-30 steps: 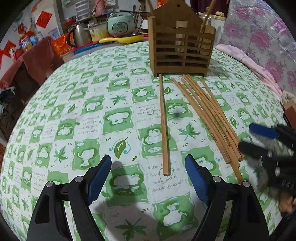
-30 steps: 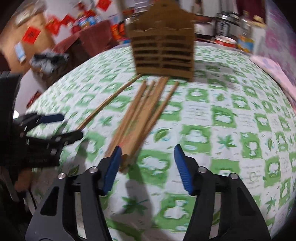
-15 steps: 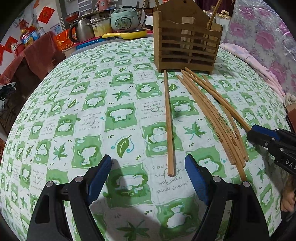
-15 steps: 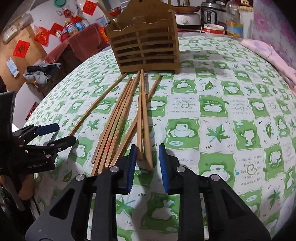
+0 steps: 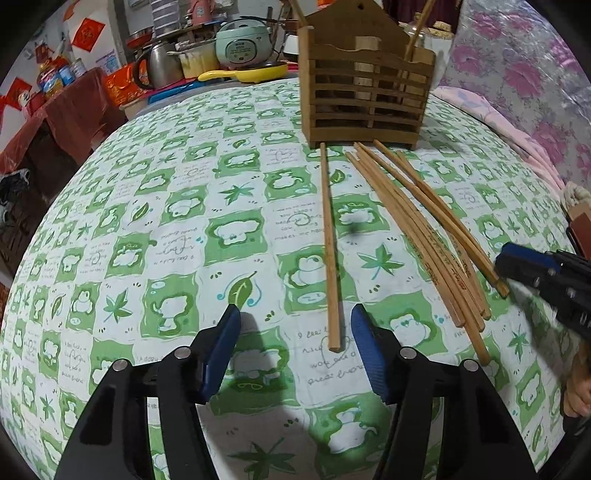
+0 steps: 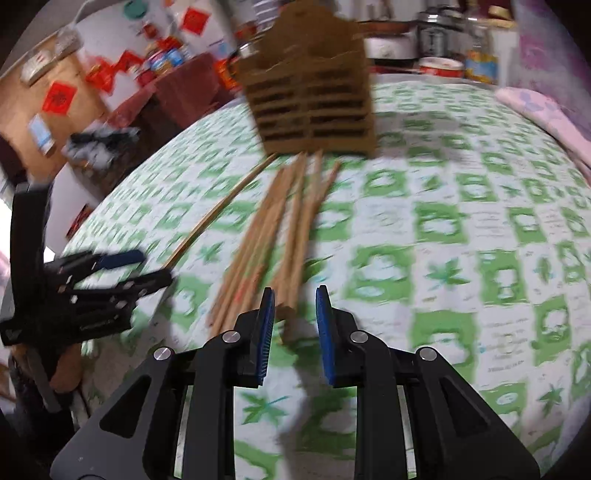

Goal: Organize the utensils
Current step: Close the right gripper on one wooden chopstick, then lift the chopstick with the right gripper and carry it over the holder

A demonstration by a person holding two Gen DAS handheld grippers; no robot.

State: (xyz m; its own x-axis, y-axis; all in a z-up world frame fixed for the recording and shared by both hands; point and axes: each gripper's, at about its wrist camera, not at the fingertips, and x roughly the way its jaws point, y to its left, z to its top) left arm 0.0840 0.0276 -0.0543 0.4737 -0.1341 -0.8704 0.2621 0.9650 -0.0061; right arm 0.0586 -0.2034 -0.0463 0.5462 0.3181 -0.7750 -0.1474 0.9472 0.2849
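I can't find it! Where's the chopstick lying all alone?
In the left view, the lone chopstick lies left of the chopstick pile, pointing at the wooden holder.

Green-patterned tablecloth (image 5: 155,236); red paper decorations (image 5: 88,34) on the white wall (image 5: 107,40).

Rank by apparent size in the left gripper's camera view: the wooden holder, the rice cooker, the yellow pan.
1. wooden holder, nearest and clearly largest.
2. rice cooker.
3. yellow pan, partly hidden and thin; cooker and pan sit farther back, so true sizes are unsure.
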